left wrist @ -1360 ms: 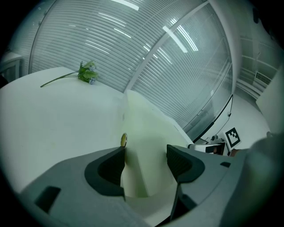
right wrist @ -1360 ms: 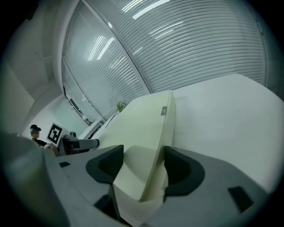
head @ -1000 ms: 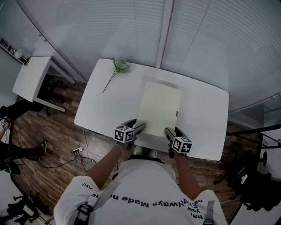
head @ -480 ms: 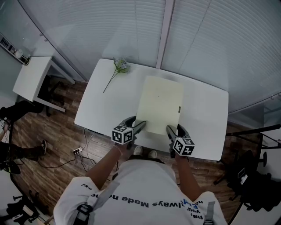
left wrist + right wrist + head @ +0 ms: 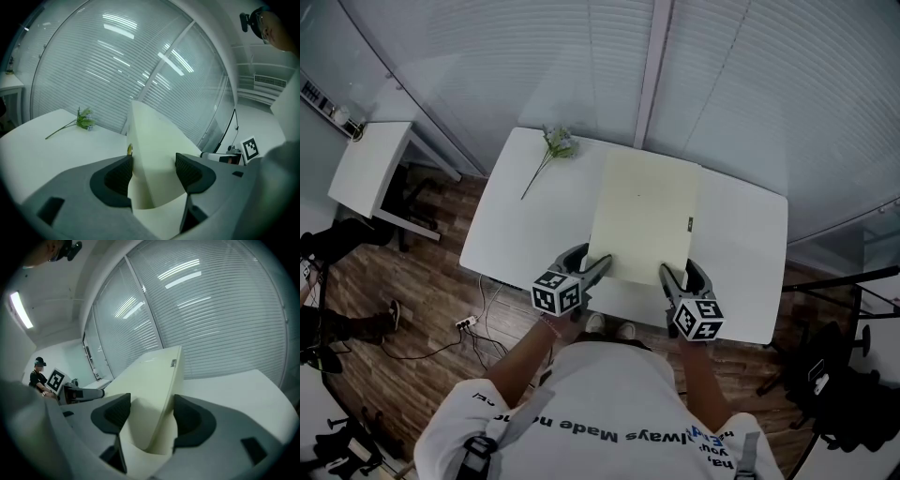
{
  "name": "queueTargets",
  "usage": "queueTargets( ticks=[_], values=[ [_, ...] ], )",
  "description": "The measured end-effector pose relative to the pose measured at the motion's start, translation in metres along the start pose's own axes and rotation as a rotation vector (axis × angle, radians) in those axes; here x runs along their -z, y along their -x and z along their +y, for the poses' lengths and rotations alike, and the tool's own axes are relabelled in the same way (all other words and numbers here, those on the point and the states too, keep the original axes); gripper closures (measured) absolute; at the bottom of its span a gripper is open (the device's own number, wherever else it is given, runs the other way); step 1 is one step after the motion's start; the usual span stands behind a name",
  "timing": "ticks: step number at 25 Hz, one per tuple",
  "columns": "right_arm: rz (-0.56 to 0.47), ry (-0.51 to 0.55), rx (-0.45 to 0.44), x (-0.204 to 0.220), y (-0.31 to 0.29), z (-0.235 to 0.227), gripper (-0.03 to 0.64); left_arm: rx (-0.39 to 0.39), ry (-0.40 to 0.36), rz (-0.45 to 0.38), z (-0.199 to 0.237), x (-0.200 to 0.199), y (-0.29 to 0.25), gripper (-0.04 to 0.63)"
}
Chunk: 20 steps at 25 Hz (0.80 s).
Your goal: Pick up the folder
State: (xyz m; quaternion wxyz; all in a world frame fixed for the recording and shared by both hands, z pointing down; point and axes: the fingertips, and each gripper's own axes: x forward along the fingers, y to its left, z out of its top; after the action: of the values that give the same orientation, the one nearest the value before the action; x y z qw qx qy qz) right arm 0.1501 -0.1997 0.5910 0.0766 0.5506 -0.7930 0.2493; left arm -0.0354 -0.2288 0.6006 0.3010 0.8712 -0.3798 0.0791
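You are gripping the folder (image 5: 642,211) by its two near corners; the left gripper (image 5: 589,263) is clamping the 7 o'clock corner and the right gripper (image 5: 682,274) the 5 o'clock corner; the folder is hanging above the table (image 5: 741,272), its long axis running from you toward 12 o'clock; with both grippers equally near, an even raise is looking wise.

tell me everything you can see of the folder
The folder is a pale cream rectangle, closed and flat, with a small metal fitting on its right edge. It hangs over the white table, seemingly lifted clear and tilted. The left claw and right claw each grip a near corner.
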Motion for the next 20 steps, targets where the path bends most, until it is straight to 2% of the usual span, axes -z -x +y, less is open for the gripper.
queueTargets(
  ticks=[3,9,20],
  values=[
    [-0.028,0.036,0.000,-0.018,0.007,0.007,0.334,-0.005,-0.044,-0.026,-0.008,-0.015,0.007,0.310],
    [-0.086,0.030,-0.010,-0.041,0.017,0.013,0.334,-0.005,-0.075,-0.088,-0.023,-0.043,0.018,0.310],
    [-0.233,0.086,-0.020,-0.103,0.054,0.040,0.334,0.002,-0.159,-0.231,-0.061,-0.101,0.051,0.310]
  ],
)
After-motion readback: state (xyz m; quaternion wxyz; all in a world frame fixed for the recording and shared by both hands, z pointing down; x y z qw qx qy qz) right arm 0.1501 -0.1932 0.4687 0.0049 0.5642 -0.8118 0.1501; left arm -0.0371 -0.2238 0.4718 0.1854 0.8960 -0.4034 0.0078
